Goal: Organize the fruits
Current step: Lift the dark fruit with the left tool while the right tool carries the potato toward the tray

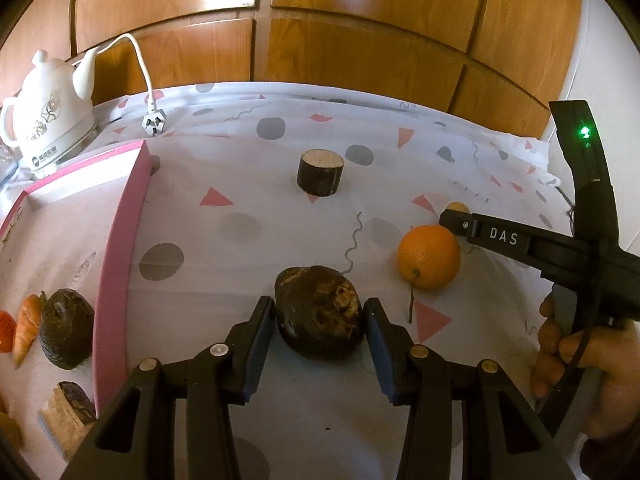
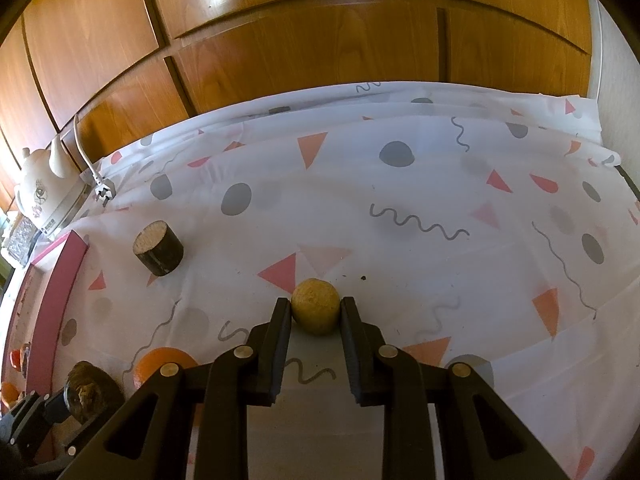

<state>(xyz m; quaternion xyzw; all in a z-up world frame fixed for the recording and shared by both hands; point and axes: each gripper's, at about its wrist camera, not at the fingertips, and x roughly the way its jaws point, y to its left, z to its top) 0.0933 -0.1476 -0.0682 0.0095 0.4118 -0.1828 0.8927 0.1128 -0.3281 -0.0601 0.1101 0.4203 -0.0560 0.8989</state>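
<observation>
Left tongs (image 1: 320, 312) clamp dark brown knobbly fruit (image 1: 319, 311); right tongs (image 2: 315, 310) clamp small tan round fruit (image 2: 315, 306).

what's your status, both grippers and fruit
Left gripper shut on dark brown fruit. Right gripper shut on small tan fruit. Orange loose nearby, not blocking.

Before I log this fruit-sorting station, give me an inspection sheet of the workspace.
Surface: patterned cloth, specks only.
Job's things: dark root, orange, tan ball, log stub on the cloth; pink tray holds carrot and more.
Clutter: kettle.
Grippers: left gripper shut on dark root; right gripper shut on tan ball.
Cables: loose plug.
Surroundings: wooden cabinets.
</observation>
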